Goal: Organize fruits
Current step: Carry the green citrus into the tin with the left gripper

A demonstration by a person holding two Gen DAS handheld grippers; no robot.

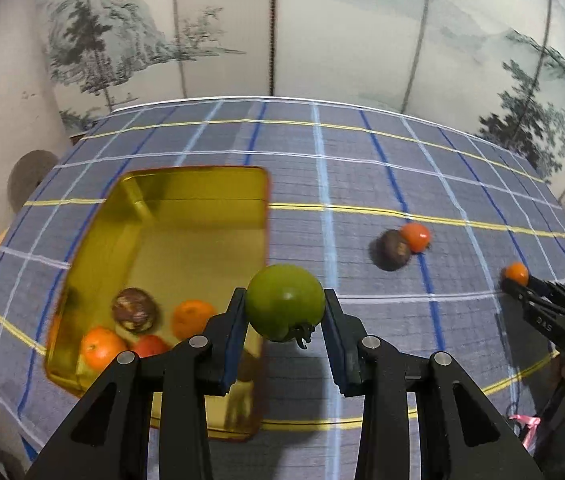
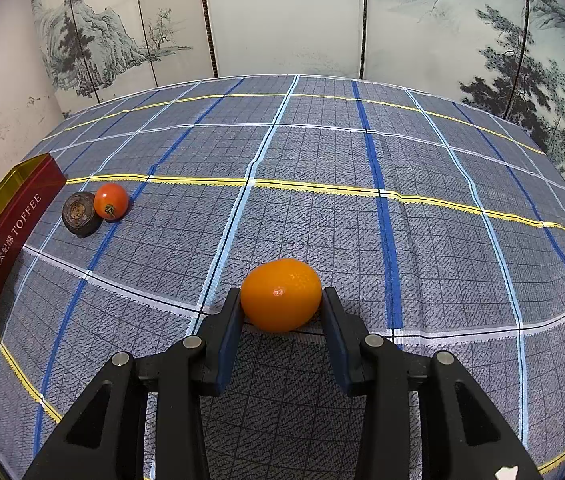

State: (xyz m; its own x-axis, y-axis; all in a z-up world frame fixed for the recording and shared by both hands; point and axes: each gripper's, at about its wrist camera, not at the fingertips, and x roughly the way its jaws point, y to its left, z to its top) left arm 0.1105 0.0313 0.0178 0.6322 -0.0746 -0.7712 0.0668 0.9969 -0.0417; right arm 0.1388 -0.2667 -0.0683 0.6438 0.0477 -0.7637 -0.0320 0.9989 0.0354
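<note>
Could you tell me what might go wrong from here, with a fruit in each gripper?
The green fruit is round and pinched only at its sides by the left gripper, so it could slip before reaching the gold tin. The tin's near end is crowded; dropped there, it may bounce out.

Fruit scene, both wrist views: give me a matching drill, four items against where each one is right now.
Items:
1. green fruit
2. orange fruit
3. red tomato
4. gold tin

Places:
A. on the cloth, touching a dark brown fruit
B. between the pads of the left hand-held gripper
C. on the cloth, already containing several fruits
D. between the pads of the right hand-held gripper

Pairs: 1-B, 2-D, 3-A, 4-C
</note>
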